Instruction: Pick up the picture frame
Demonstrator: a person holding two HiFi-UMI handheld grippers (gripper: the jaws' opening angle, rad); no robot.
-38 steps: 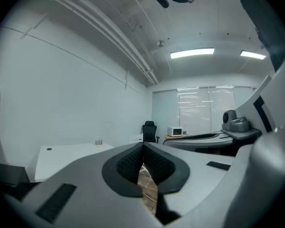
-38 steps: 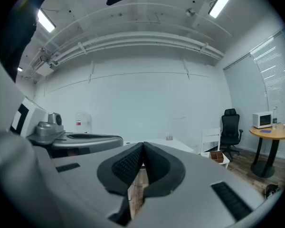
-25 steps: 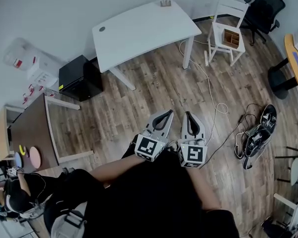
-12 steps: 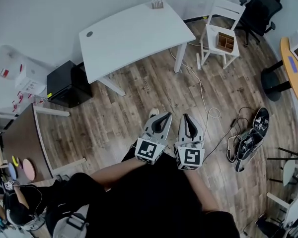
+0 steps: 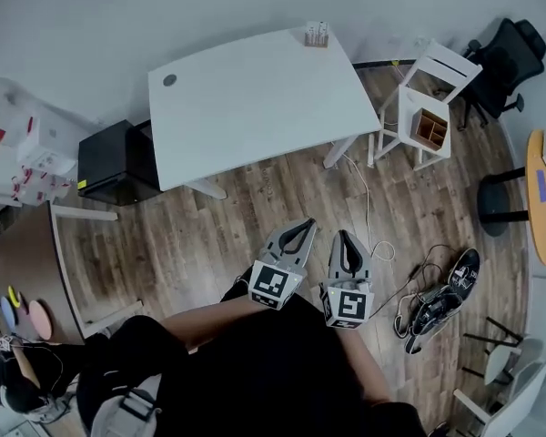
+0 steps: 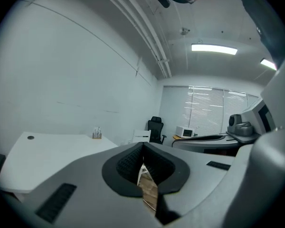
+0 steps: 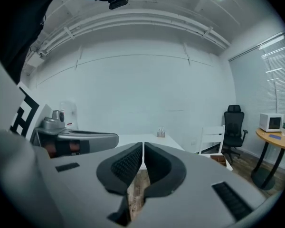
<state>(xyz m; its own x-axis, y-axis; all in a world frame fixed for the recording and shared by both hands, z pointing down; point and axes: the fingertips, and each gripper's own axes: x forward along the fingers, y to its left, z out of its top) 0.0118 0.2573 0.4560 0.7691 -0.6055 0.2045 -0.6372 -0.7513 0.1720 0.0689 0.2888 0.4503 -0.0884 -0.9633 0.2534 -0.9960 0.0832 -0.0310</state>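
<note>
No picture frame can be told apart in any view. A small upright object [image 5: 316, 35] stands at the far edge of the white table [image 5: 255, 98]; it is too small to identify, and shows again as the small object [image 6: 97, 134] and small object [image 7: 161, 133]. I hold both grippers side by side above the wood floor, short of the table's near edge. The left gripper [image 5: 307, 224] is shut with nothing in it, jaws meeting at the tip. The right gripper [image 5: 342, 236] is likewise shut and holds nothing. Left gripper [image 6: 142, 147] and right gripper [image 7: 143, 147] both point toward the table.
A white chair [image 5: 434, 78] with a brown box [image 5: 428, 127] on its seat stands right of the table, a black office chair [image 5: 512, 59] beyond. A black cabinet [image 5: 109, 162] sits left. Cables [image 5: 371, 235] and shoes [image 5: 434, 300] lie on the floor. A brown table [image 5: 23, 253] and a person [image 5: 27, 385] are at left.
The view has moved toward the white table, which now looks larger and nearer. Both grippers stay shut and side by side.
</note>
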